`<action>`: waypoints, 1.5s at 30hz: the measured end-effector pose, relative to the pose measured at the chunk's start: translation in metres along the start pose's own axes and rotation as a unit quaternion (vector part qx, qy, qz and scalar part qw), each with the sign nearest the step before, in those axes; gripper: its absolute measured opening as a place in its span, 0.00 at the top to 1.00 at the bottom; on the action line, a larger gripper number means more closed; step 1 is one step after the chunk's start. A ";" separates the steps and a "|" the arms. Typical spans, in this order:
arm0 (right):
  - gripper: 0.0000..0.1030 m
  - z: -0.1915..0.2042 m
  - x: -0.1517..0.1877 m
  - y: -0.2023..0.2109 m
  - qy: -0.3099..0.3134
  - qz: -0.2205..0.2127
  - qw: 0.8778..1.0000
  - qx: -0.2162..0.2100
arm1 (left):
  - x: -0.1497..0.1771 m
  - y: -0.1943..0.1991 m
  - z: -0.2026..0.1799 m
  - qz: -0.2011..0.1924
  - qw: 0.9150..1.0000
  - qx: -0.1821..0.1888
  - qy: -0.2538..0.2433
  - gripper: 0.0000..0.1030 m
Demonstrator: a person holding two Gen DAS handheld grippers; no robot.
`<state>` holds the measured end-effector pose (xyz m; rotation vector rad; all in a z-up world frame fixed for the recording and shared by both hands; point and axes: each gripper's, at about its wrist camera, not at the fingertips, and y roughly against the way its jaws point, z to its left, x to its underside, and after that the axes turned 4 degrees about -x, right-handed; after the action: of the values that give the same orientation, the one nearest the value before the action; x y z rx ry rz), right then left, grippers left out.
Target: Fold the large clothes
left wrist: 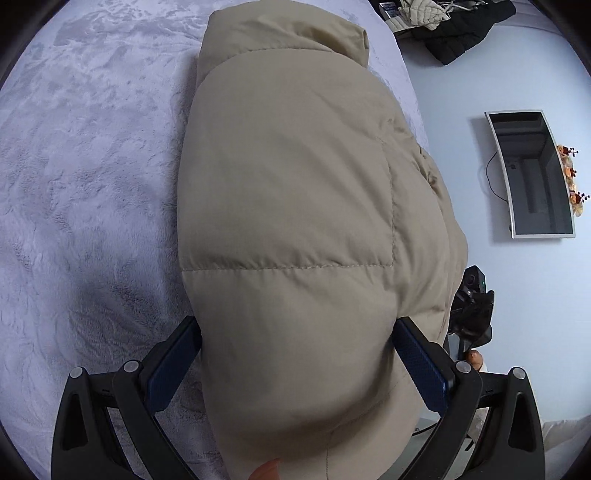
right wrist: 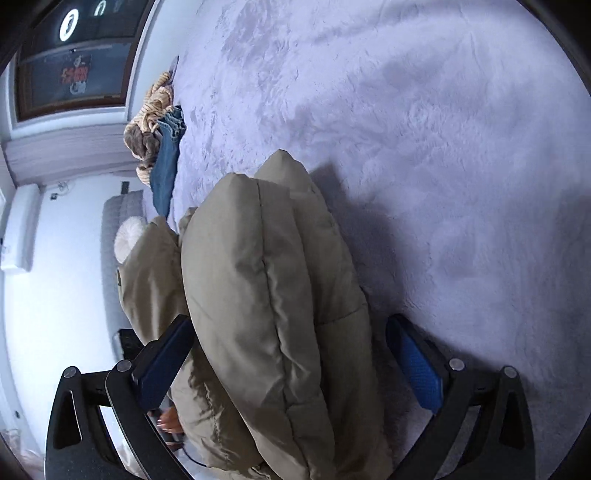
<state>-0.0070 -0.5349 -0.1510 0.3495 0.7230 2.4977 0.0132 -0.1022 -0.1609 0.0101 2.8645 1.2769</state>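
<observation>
A puffy beige jacket (left wrist: 288, 192), folded into a thick bundle, is over a pale fluffy bed cover (left wrist: 74, 184). In the left wrist view it fills the space between the wide-set jaws of my left gripper (left wrist: 295, 325), and both blue pads press its sides. The right wrist view shows the same jacket (right wrist: 266, 295) as stacked layers. My right gripper (right wrist: 291, 321) straddles it with jaws wide. Its left pad touches the fabric, and its right pad (right wrist: 413, 369) stands clear of it. The right gripper's black body (left wrist: 472, 314) shows beside the jacket in the left wrist view.
Black and pale quilted garments (left wrist: 461, 33) lie at the bed's far corner. Folded jeans (right wrist: 166, 170) and a cream knit (right wrist: 155, 107) sit at the bed's edge, near a dark window (right wrist: 74, 66). A flat screen (left wrist: 532, 173) hangs on the wall.
</observation>
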 end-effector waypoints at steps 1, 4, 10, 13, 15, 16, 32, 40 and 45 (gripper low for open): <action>0.00 0.002 -0.001 -0.003 -0.003 0.006 0.999 -0.033 | -0.003 -0.002 0.001 0.002 1.000 0.005 -0.001 0.01; 0.00 0.022 0.000 -0.007 0.028 0.036 0.995 -0.084 | -0.011 -0.010 0.007 0.007 1.000 0.021 0.005 0.01; 0.00 0.068 0.003 -0.032 0.143 0.112 0.983 0.035 | -0.029 -0.035 0.006 0.017 0.999 0.042 0.011 0.00; 0.00 0.057 -0.005 -0.053 0.138 0.136 0.978 0.079 | -0.033 -0.047 -0.006 0.020 0.999 0.028 0.007 0.00; 0.00 0.045 -0.011 -0.062 0.118 0.141 0.981 0.065 | -0.033 -0.052 -0.016 0.015 1.000 0.003 0.002 0.00; 0.00 0.040 -0.013 -0.067 0.107 0.144 0.982 0.055 | -0.033 -0.053 -0.022 0.012 1.000 -0.012 -0.001 0.00; 0.35 0.045 0.006 -0.070 0.045 0.126 0.991 0.021 | -0.034 -0.040 -0.092 -0.042 0.987 -0.137 -0.079 0.13; 0.46 0.079 0.035 -0.067 0.050 0.081 0.995 0.006 | -0.062 -0.001 -0.088 -0.051 0.984 -0.109 -0.133 0.14; 0.46 0.111 0.046 -0.090 0.057 0.056 0.997 0.003 | -0.095 0.036 -0.075 -0.062 0.981 -0.111 -0.144 0.14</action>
<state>0.0324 -0.3968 -0.1047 0.2585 0.7757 2.6384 0.1077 -0.1351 -0.0841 0.0143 2.4330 1.4294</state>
